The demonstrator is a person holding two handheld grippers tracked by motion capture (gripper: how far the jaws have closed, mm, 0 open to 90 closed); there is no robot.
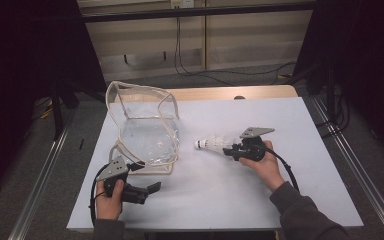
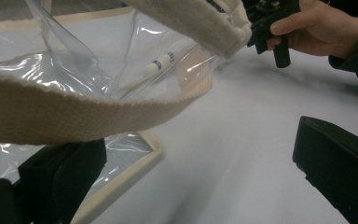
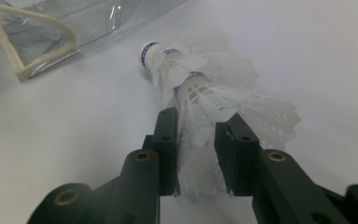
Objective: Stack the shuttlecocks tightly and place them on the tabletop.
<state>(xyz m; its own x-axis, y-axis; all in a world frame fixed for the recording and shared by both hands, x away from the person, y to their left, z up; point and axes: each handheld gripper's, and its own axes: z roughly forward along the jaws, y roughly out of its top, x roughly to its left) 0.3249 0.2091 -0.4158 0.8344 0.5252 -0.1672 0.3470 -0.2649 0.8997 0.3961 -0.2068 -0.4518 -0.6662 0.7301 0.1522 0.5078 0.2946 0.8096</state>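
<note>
A clear plastic bag (image 1: 145, 127) with cream trim stands open on the white table (image 1: 280, 115), left of centre. My left gripper (image 1: 145, 176) is open at the bag's near corner. In the left gripper view (image 2: 196, 177) one jaw lies under the bag's trimmed edge (image 2: 121, 179) and the cream handle strap (image 2: 74, 112) crosses above. My right gripper (image 1: 228, 149) is shut on a stack of white feather shuttlecocks (image 1: 212, 143), right of the bag, cork ends pointing at it. In the right gripper view (image 3: 198, 126) the jaws pinch the shuttlecocks' (image 3: 200, 88) feathers. Through the bag I see the shuttlecocks (image 2: 161, 63).
The table's wooden back edge (image 1: 220, 92) shows behind the white sheet. Metal rails (image 1: 40, 175) run along both sides on the floor, and cables (image 1: 220, 75) lie beyond the table. A person's hands hold both grippers from the near edge.
</note>
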